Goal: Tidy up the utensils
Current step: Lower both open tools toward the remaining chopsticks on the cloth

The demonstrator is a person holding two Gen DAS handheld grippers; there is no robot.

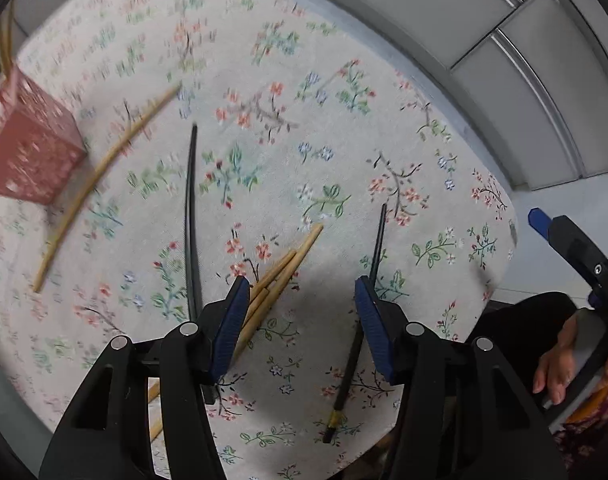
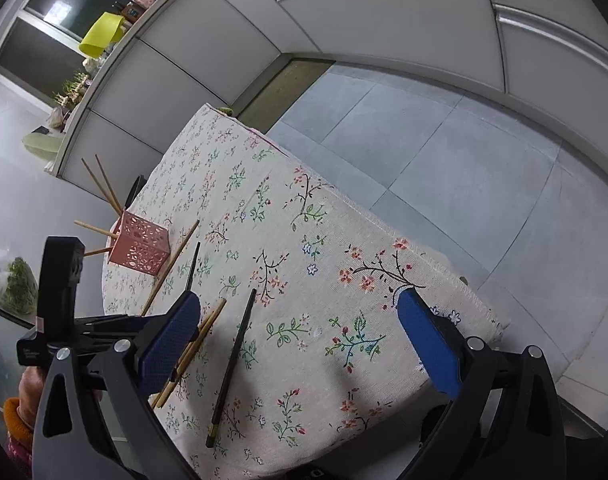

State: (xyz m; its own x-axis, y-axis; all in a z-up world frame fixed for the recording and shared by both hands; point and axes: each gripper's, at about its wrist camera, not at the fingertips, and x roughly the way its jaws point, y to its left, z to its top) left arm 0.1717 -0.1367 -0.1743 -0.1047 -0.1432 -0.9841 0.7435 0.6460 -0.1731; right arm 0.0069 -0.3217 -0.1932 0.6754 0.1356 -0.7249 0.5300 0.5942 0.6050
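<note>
A flowered cloth covers the table [image 1: 343, 140]. My left gripper [image 1: 302, 284] points down over it, open, with only cloth between its blue pads. A bundle of wooden chopsticks [image 1: 284, 264] lies against its left finger, and a black chopstick [image 1: 377, 240] passes under its right finger. Another black chopstick [image 1: 191, 220] and a single wooden chopstick [image 1: 100, 172] lie further left. A pink perforated holder [image 1: 28, 152] stands at the left. My right gripper [image 2: 300, 300] hangs wide open above the table [image 2: 383, 240], holding nothing, with a black chopstick [image 2: 234, 360] below it.
The pink holder [image 2: 140, 246] has several wooden chopsticks leaning out of it. The table's edge [image 2: 443, 280] drops to a grey tiled floor [image 2: 463, 160]. Grey cabinet fronts [image 2: 343, 8] stand behind. A person's hand [image 1: 555, 368] shows at the right.
</note>
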